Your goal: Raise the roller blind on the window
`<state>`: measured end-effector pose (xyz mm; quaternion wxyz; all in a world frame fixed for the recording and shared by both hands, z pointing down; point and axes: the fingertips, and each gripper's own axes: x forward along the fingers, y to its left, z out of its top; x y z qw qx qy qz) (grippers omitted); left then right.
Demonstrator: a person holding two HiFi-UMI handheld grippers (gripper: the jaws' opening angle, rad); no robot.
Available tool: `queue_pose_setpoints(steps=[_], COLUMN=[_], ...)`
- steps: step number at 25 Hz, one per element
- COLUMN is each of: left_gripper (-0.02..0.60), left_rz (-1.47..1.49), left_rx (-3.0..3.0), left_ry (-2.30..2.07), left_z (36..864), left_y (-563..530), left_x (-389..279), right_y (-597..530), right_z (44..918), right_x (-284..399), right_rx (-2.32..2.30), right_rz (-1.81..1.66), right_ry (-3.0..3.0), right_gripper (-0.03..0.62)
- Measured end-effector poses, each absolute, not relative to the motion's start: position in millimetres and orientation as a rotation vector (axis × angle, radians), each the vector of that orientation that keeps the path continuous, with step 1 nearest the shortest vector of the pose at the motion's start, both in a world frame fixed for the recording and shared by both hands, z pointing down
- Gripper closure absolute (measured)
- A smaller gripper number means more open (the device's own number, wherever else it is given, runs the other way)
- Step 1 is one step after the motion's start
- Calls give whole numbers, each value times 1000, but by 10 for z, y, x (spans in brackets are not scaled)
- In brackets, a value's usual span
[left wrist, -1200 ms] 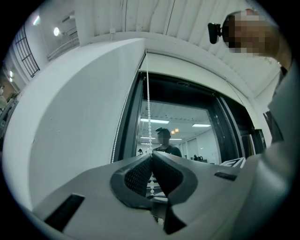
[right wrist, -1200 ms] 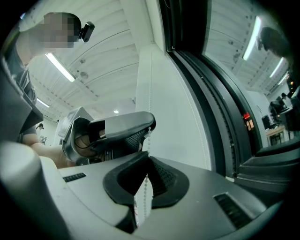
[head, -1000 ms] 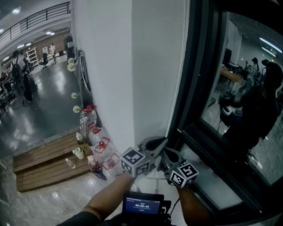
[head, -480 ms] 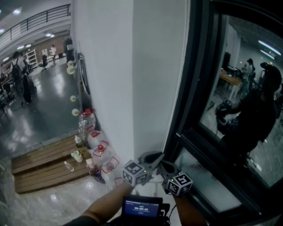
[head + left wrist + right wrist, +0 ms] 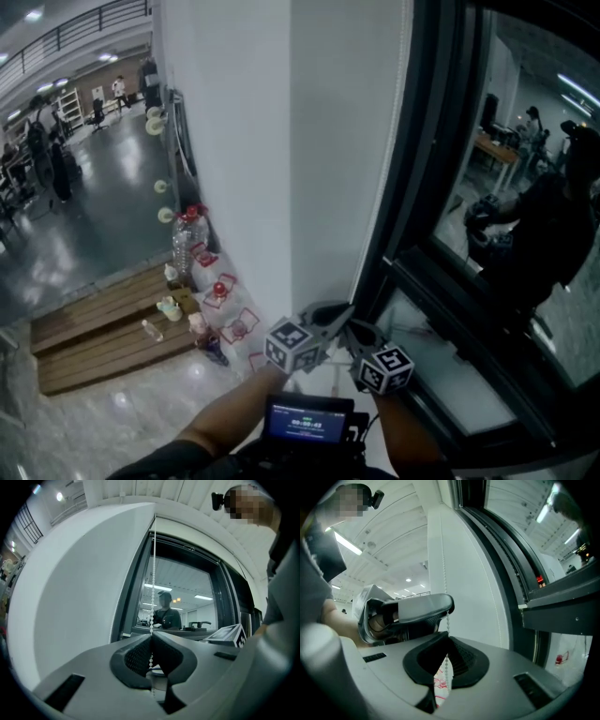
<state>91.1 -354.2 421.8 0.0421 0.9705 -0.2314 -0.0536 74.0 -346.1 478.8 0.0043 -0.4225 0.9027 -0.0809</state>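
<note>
The white roller blind (image 5: 342, 141) hangs down beside the dark window frame (image 5: 422, 187). Its bead chain (image 5: 153, 573) drops straight from the top into my left gripper (image 5: 151, 637), which is shut on it. Just below, the same chain (image 5: 448, 620) runs out of the left gripper (image 5: 417, 609) into my right gripper (image 5: 447, 639), also shut on it. In the head view both grippers sit low and close together, the left gripper (image 5: 323, 319) slightly higher than the right gripper (image 5: 352, 333), in front of the blind's lower edge.
Large water bottles (image 5: 187, 239) and small containers stand on a wooden pallet (image 5: 94, 328) at the left on the glossy floor. A white sill (image 5: 441, 366) runs under the glass (image 5: 525, 187), which reflects a person. The wall (image 5: 225, 141) lies left of the blind.
Both grippers, still shut on the chain and side by side, sank a little lower against the wall and bottles. The head view also shifted slightly.
</note>
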Motion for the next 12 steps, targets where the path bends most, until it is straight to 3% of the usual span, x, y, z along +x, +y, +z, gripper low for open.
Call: queue_pose_setpoints(steps=[12], left_gripper=[578], left_rz=[-116], left_rx=[2950], left_ry=[-667], left_z=[4430], left_y=[-3512], left_x=[939], right_y=[-3425], right_z=[4971], right_x=[775], right_rx=[-1366], right_rz=[-303], right_ry=[2831], right_gripper=[591])
